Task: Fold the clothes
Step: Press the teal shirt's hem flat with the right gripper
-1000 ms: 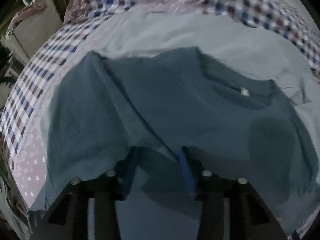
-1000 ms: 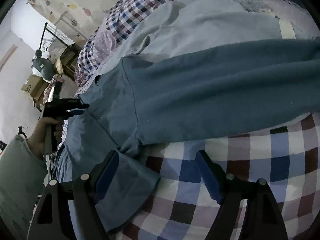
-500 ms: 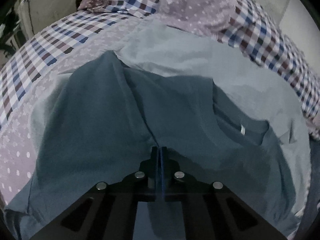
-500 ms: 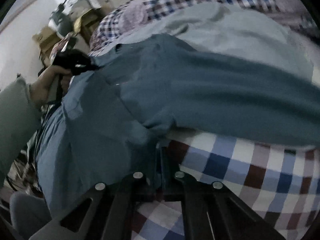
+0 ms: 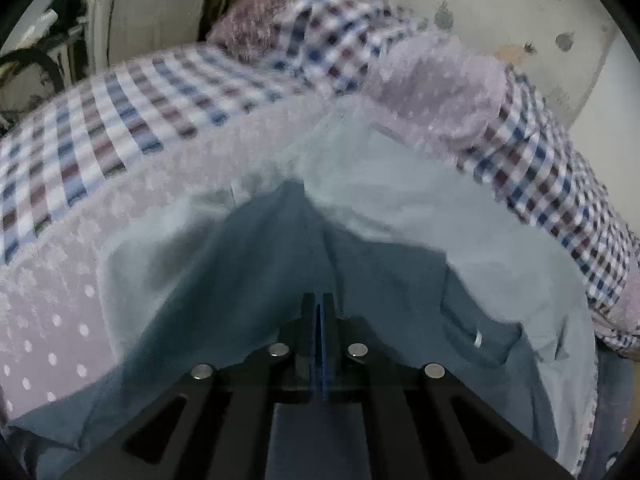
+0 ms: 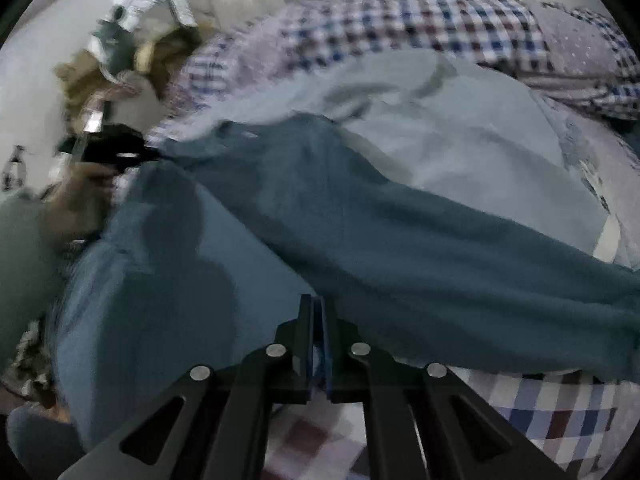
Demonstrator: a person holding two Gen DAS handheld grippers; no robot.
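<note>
Dark teal T-shirt (image 5: pixel 248 280) lifted at two edges over the bed.
Left gripper (image 5: pixel 319 312) and right gripper (image 6: pixel 317 316) each pinch its wrinkled, sagging fabric.

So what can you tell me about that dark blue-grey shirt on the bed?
The dark blue-grey shirt looks like a soft knit T-shirt with a round neckline and a small pale label inside the collar. It lies partly lifted and creased on a lighter grey-blue garment, over a checked bedspread. The left gripper and the right gripper each have fingers shut on its fabric, pulling it into ridges. The pictures are blurred, so finer details cannot be told.
</note>
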